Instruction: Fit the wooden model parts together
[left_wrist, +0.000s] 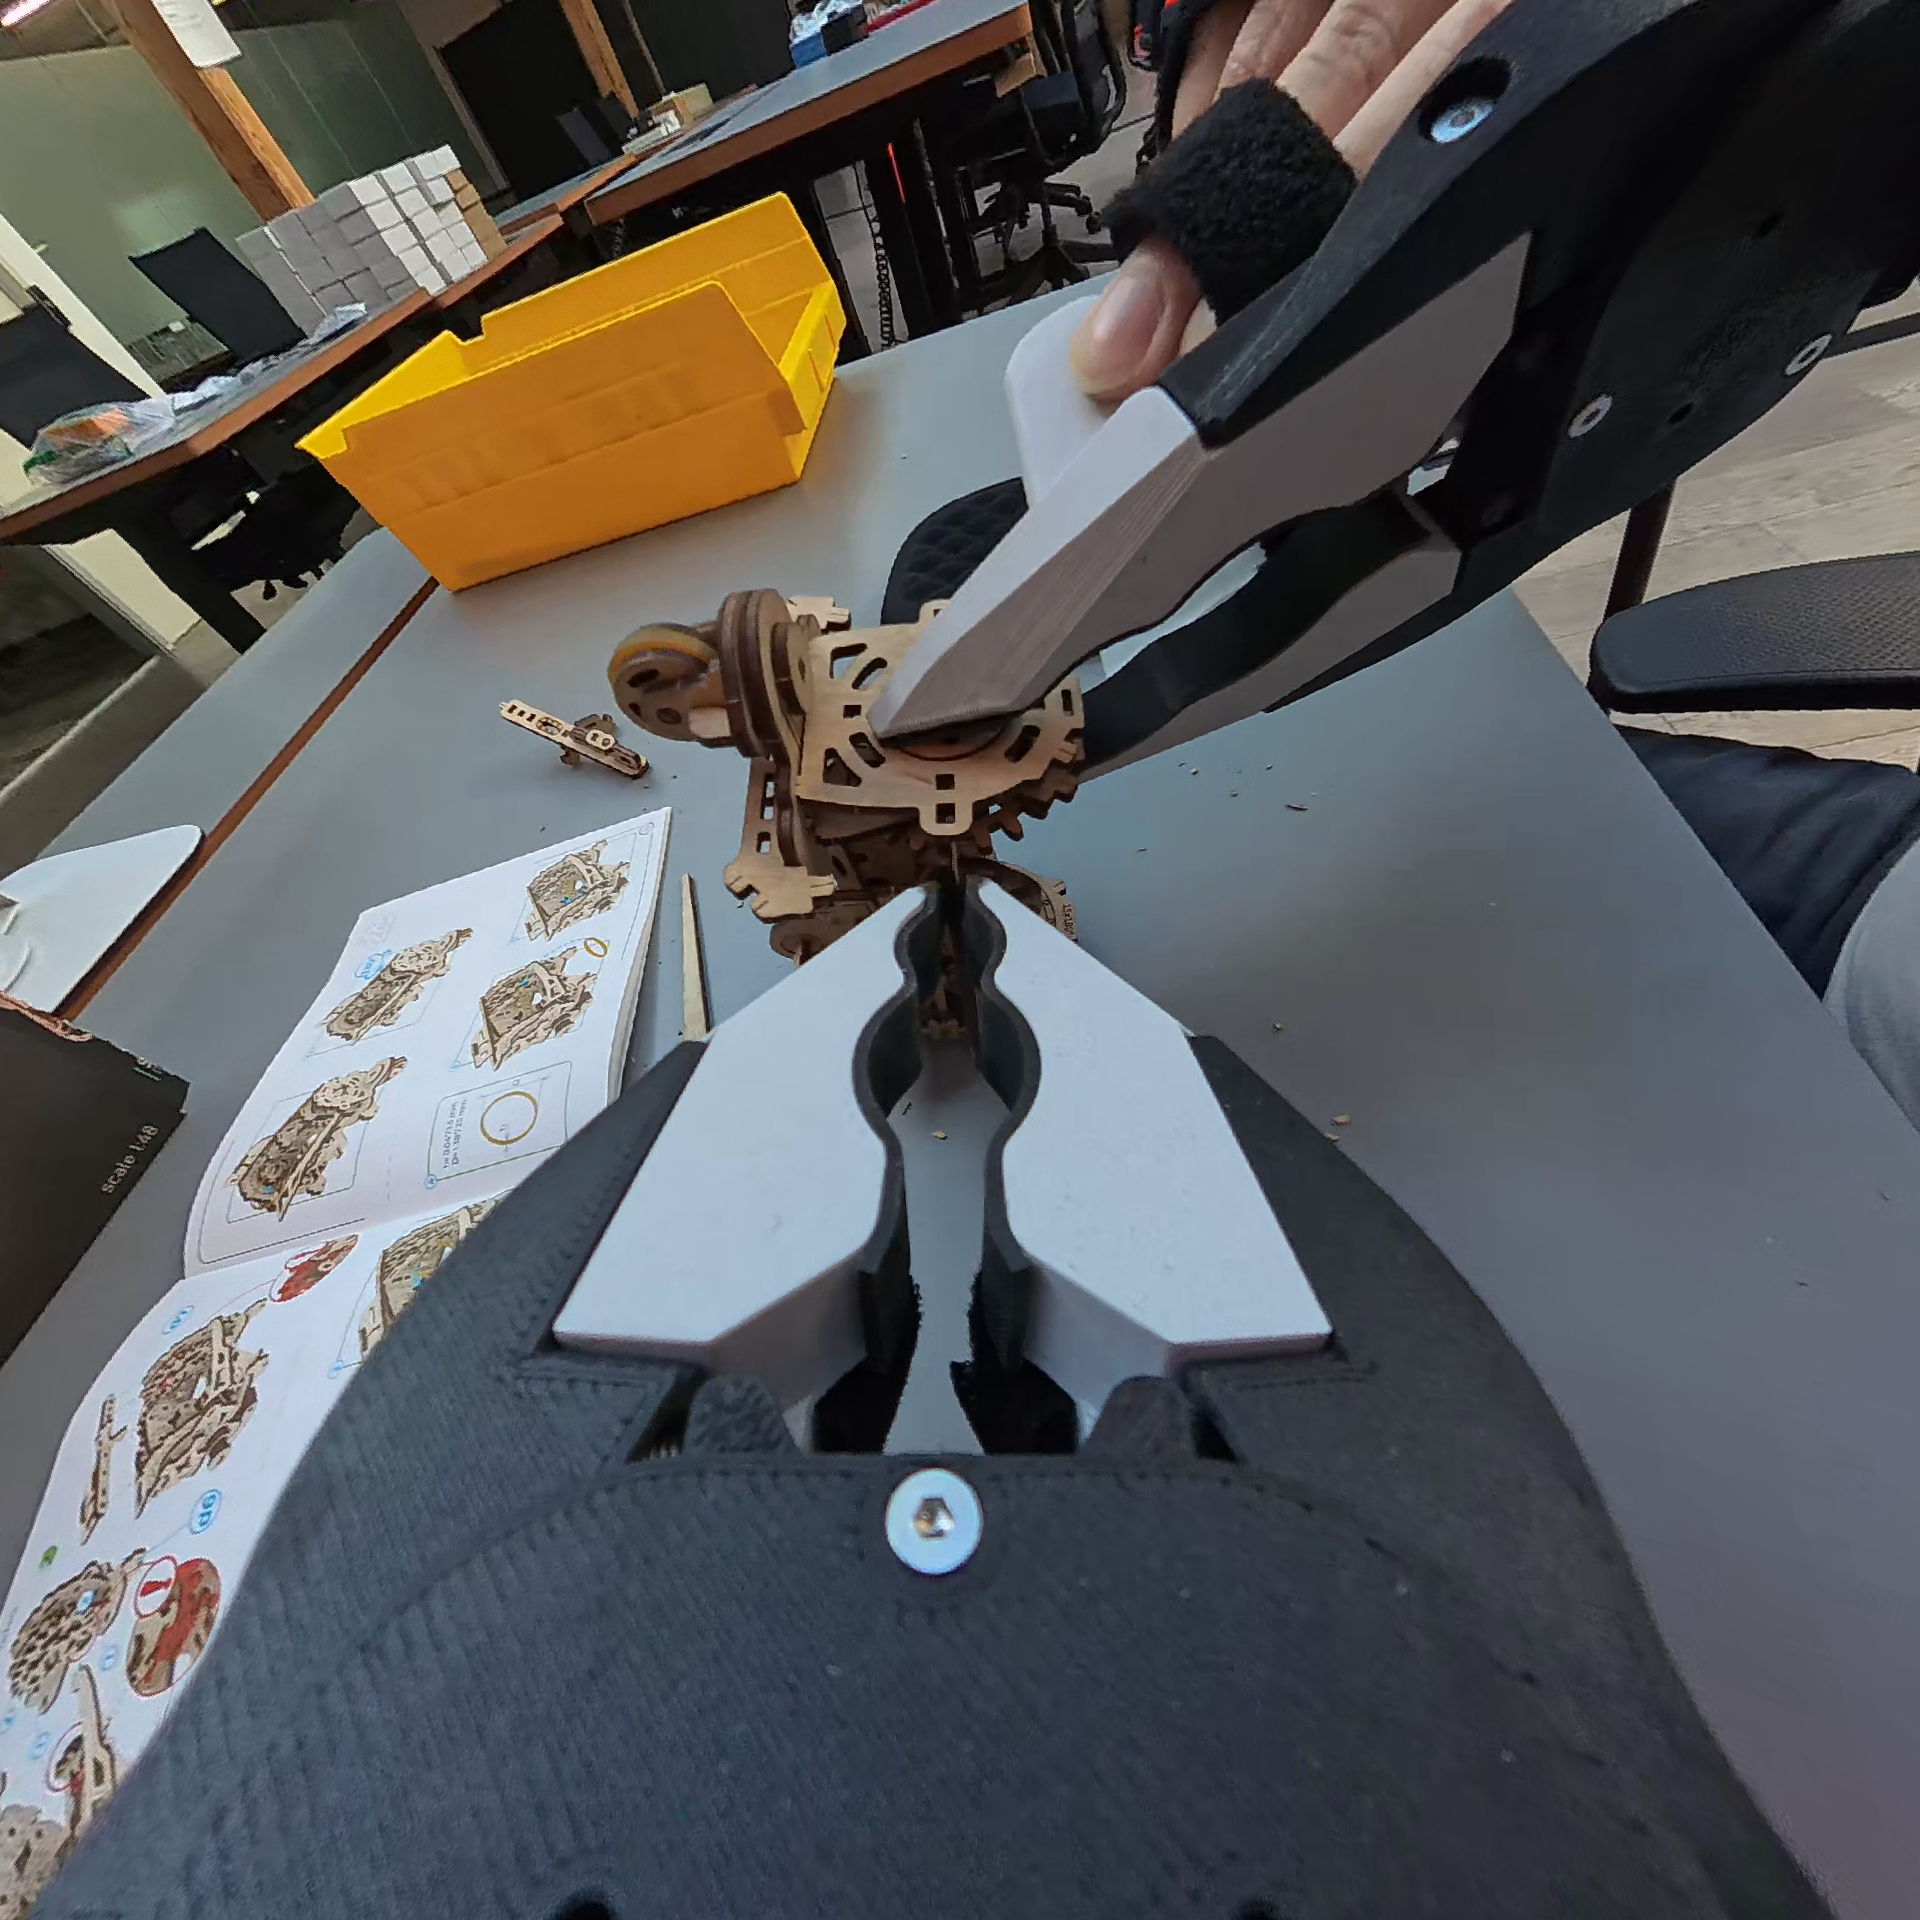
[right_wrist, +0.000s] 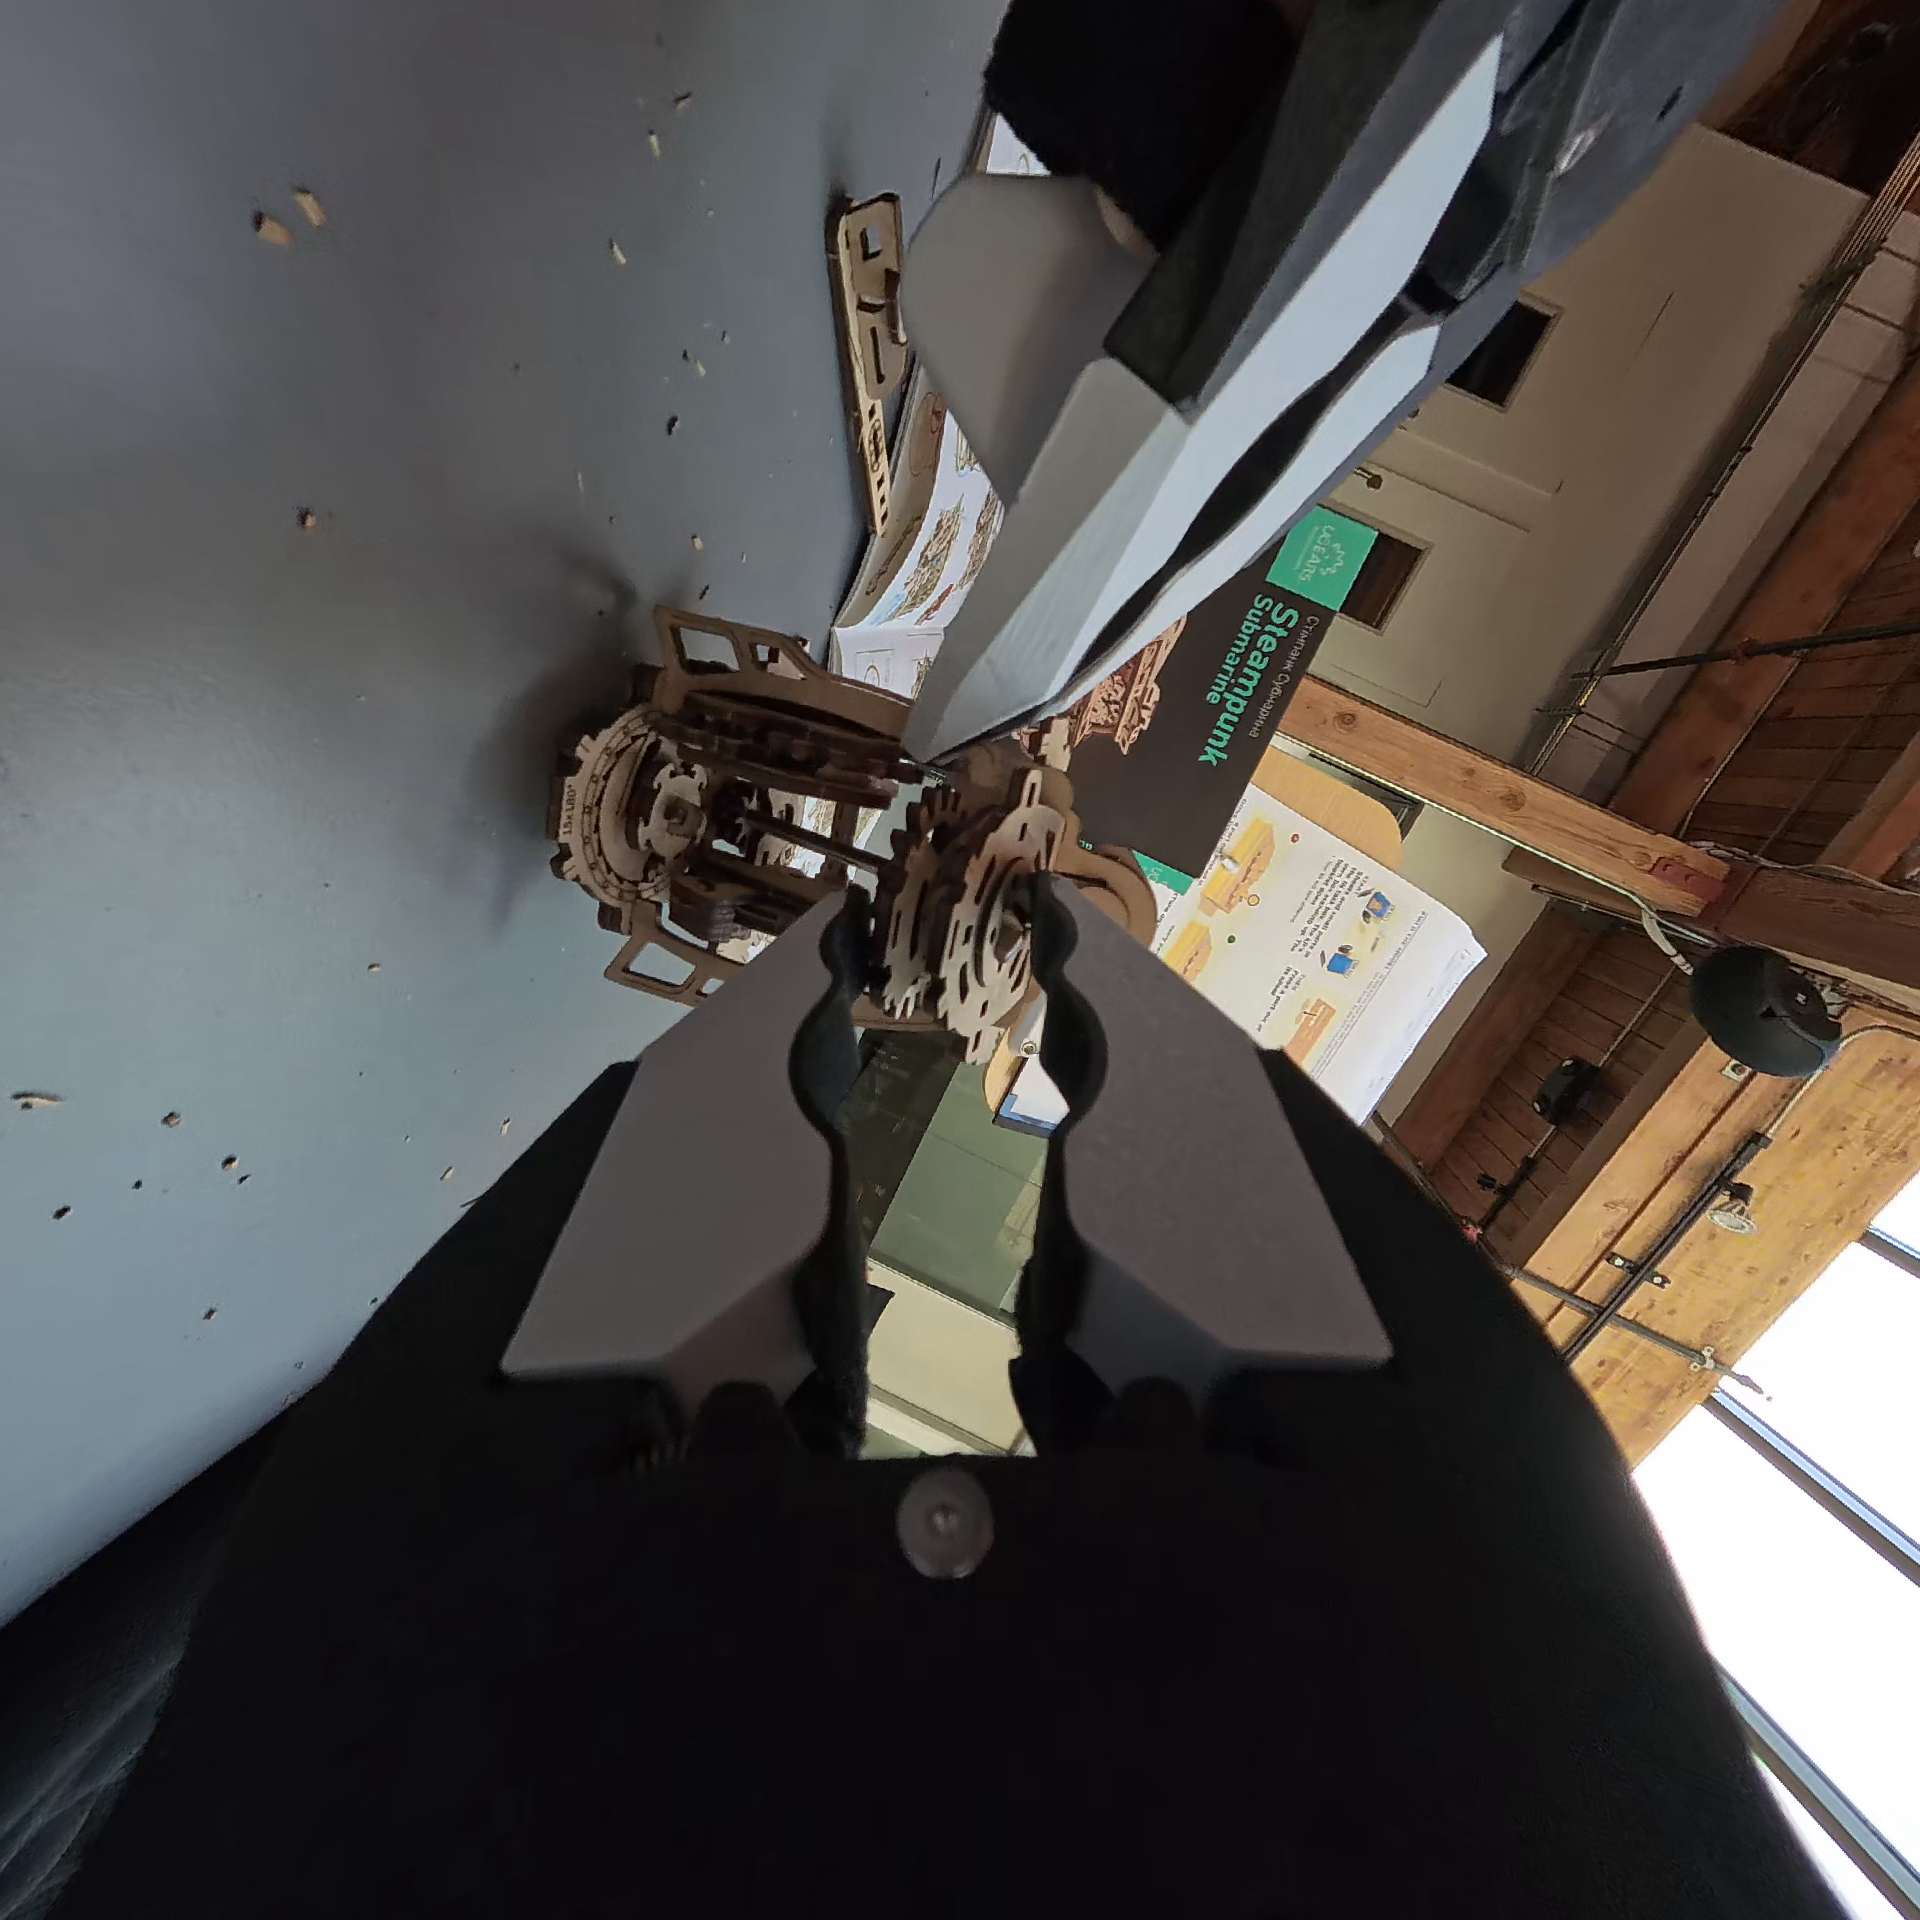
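Observation:
The wooden model, a brown laser-cut gear assembly, stands lifted over the grey table. My left gripper is shut on a thin lower edge of it. My right gripper comes in from the upper right and is shut on the model's toothed gear end. In the right wrist view my right gripper clamps the gear stack, joined to the model's body. The left gripper pinches the model from above there.
A yellow bin stands at the back. An open instruction booklet, a wooden stick and a small loose wooden part lie left of the model. A dark box and a part sheet lie nearby. Wood crumbs dot the table. Left and right tips are no more than a few centimetres apart.

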